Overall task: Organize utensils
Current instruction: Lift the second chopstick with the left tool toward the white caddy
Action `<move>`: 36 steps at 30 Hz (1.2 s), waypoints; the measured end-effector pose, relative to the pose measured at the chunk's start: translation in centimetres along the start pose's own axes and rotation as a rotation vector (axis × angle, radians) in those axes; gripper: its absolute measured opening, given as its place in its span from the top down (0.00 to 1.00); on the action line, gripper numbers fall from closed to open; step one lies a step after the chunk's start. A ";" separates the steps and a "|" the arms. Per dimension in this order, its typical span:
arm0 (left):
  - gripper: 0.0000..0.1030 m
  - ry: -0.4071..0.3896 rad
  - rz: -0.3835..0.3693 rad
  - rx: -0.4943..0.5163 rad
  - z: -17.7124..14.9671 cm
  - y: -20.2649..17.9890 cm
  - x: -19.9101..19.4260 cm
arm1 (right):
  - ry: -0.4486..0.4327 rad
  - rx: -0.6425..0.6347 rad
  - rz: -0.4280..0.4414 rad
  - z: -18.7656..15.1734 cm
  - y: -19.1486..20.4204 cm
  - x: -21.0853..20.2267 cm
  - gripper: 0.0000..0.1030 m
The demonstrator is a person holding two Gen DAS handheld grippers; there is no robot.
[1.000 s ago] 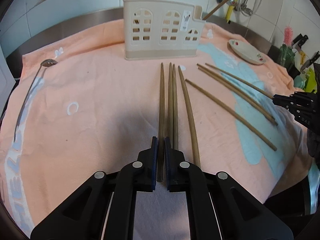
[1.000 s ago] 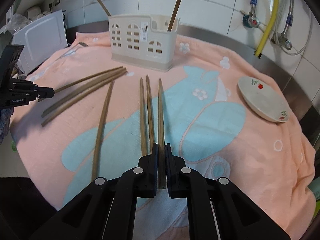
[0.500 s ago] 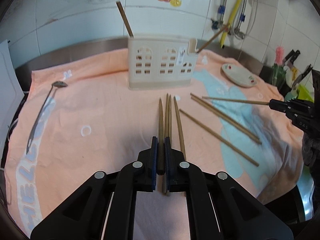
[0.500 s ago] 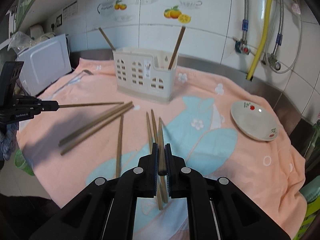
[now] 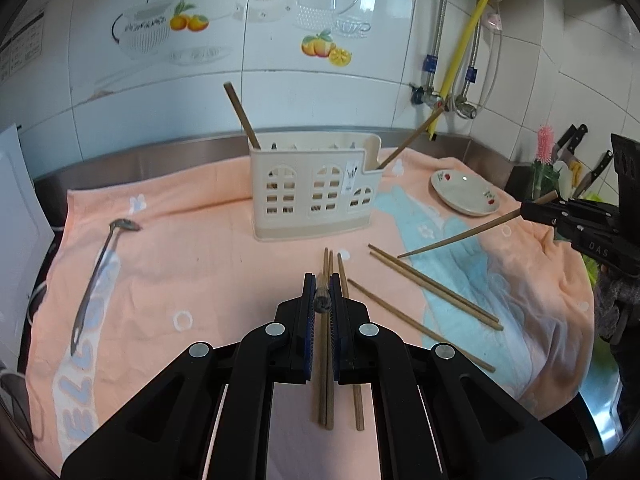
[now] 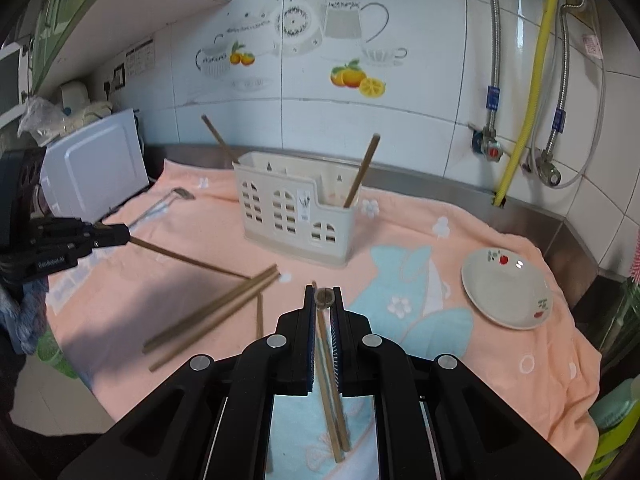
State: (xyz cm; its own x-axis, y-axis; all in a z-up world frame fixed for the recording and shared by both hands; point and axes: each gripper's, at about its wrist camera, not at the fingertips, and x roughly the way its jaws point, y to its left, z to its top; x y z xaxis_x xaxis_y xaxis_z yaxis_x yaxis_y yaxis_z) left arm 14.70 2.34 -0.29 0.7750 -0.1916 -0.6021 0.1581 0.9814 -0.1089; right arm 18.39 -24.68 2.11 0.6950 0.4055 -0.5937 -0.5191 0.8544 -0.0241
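Lots of bare pink towel [image 5: 192, 264] to move over, most of all between the spoon [image 5: 96, 272] on the left and the cream holder [image 5: 316, 196] near the back. Behind the holder just the steel counter edge [image 5: 140, 160] and then the tiled wall [image 5: 280, 100], so little room back there. At the front and on the right, towel hanging down over the counter edge. Counting now: one holder, one spoon, one small plate [image 5: 466, 194] at the back right, and ten brown chopsticks in all. Two standing chopsticks [image 5: 240, 114] in the holder, one leaning out at each end. Six loose chopsticks [image 5: 432, 286] flat on the towel in front of the holder: three side by side under the left gripper [image 5: 322, 300], two close together to the right of those, and one alone between the two groups. Left gripper closed tight on one lifted chopstick [image 5: 321, 303], up off the towel, its round end showing right between the fingertips. Right gripper [image 6: 325, 300] closed the same way on another raised chopstick [image 6: 325, 297], round end between the fingertips too. From the left wrist view, that raised stick up in the air on the right, thin tip tilted down toward the towel, well apart from the holder.
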 end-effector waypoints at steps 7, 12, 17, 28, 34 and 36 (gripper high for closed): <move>0.95 0.001 -0.013 0.005 1.9 0.4 0.0 | 0.000 0.008 0.033 3.2 0.1 -0.5 0.93; 0.95 -0.012 -0.012 0.006 4.2 0.8 -0.2 | -0.008 -0.013 0.039 5.6 0.5 -1.1 0.93; 0.95 -0.039 -0.013 0.020 7.1 0.6 -0.6 | -0.037 -0.029 0.034 8.3 0.5 -1.9 0.93; 0.95 -0.174 0.006 0.046 14.9 -0.2 -2.7 | -0.056 -0.041 -0.007 13.8 -0.1 -1.2 0.93; 0.95 -0.277 0.048 0.059 19.3 -0.3 -3.9 | -0.025 -0.039 -0.023 15.2 -0.8 1.1 0.93; 0.95 -0.290 0.045 0.045 20.4 -0.1 -3.7 | -0.012 -0.039 -0.025 15.4 -0.9 2.0 0.93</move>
State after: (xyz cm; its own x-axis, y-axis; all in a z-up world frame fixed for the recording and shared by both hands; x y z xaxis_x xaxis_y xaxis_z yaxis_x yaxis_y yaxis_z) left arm 24.31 2.77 18.04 0.9235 -0.1494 -0.3533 0.1416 0.9888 -0.0482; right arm 27.94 -19.68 13.38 0.7140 0.3879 -0.5829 -0.5201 0.8512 -0.0706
